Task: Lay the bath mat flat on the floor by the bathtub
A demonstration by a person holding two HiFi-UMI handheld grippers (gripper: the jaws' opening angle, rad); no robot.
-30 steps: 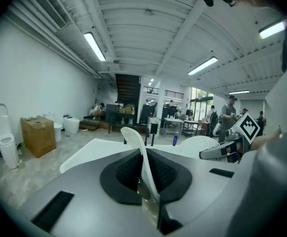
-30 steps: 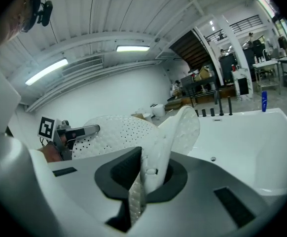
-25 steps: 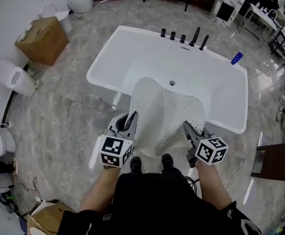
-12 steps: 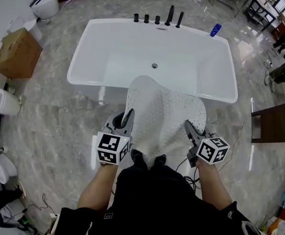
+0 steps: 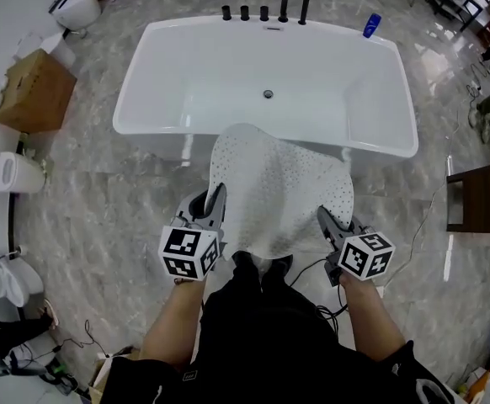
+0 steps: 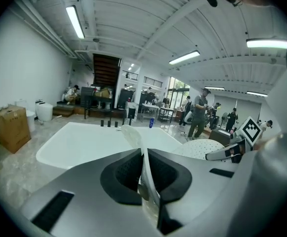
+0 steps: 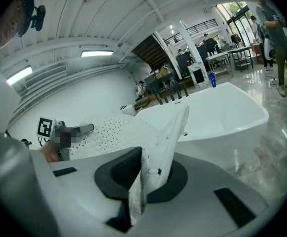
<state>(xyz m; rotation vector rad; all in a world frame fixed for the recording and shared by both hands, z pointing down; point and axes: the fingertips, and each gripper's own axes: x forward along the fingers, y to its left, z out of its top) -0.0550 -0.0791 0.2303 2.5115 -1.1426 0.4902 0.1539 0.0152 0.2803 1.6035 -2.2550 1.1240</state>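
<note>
A white perforated bath mat (image 5: 277, 192) hangs stretched between my two grippers, above the floor in front of the white bathtub (image 5: 178, 74). My left gripper (image 5: 217, 199) is shut on the mat's left edge (image 6: 143, 162), which stands pinched between the jaws. On the other side my right gripper (image 5: 324, 218) is shut on the mat's right edge (image 7: 156, 167). The mat's far end rises to the tub's near rim in the head view. The person's feet show just under the mat's near edge.
Black taps (image 5: 264, 11) and a blue bottle (image 5: 371, 25) stand on the tub's far rim. A cardboard box (image 5: 30, 91) and toilets (image 5: 9, 171) line the left wall. A dark wooden table (image 5: 485, 196) stands at the right, with cables (image 5: 434, 200) on the marble floor.
The view has shifted back from the tub; the mat has come with both grippers away from the tub's inside, so that only its far end reaches the near rim.
</note>
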